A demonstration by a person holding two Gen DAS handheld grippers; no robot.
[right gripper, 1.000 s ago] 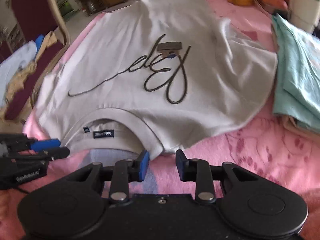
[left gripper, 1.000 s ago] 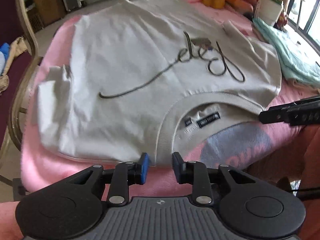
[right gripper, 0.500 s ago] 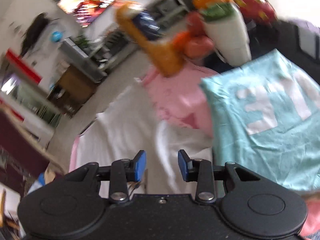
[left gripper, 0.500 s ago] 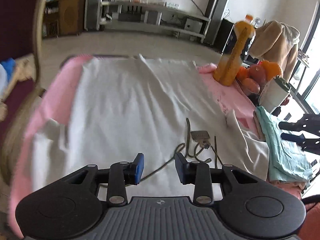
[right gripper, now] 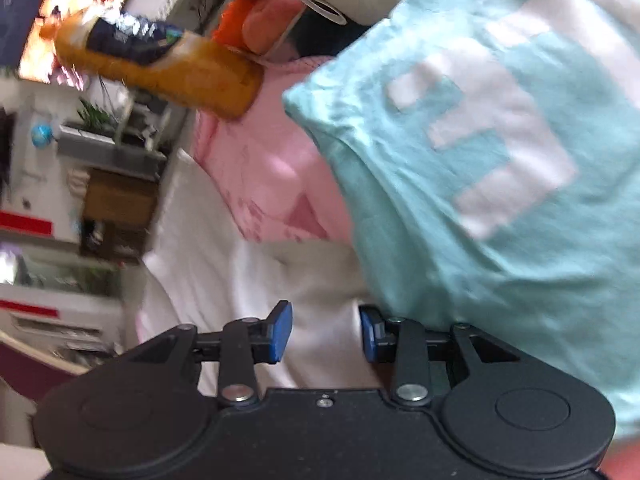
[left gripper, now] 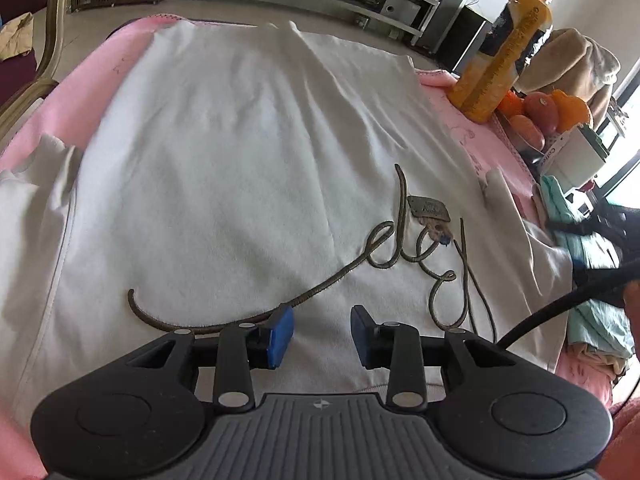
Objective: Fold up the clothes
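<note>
A white T-shirt (left gripper: 240, 160) lies flat, front up, on a pink blanket (left gripper: 100, 80), with dark script lettering (left gripper: 384, 240) and a small grey tag (left gripper: 428, 210) on its chest. My left gripper (left gripper: 322, 334) hovers over the chest near the lettering, open with nothing between its fingers. My right gripper (right gripper: 326, 330), rolled sideways and open, hangs over the shirt's right sleeve (right gripper: 260, 280), close to a folded teal shirt (right gripper: 480, 200). It holds nothing. In the left wrist view, the right gripper (left gripper: 600, 240) is a dark blur at the right edge.
An orange juice bottle (left gripper: 504, 52), fruit (left gripper: 540, 112) and a white cup (left gripper: 576, 156) stand at the blanket's far right. The teal shirt (left gripper: 600, 320) lies stacked on the right. A wooden chair (left gripper: 52, 40) is at the left.
Both grippers left the collar edge and moved up over the shirt. The right one swung to the right sleeve and rolled strongly. Both jaws stand slightly wider.
</note>
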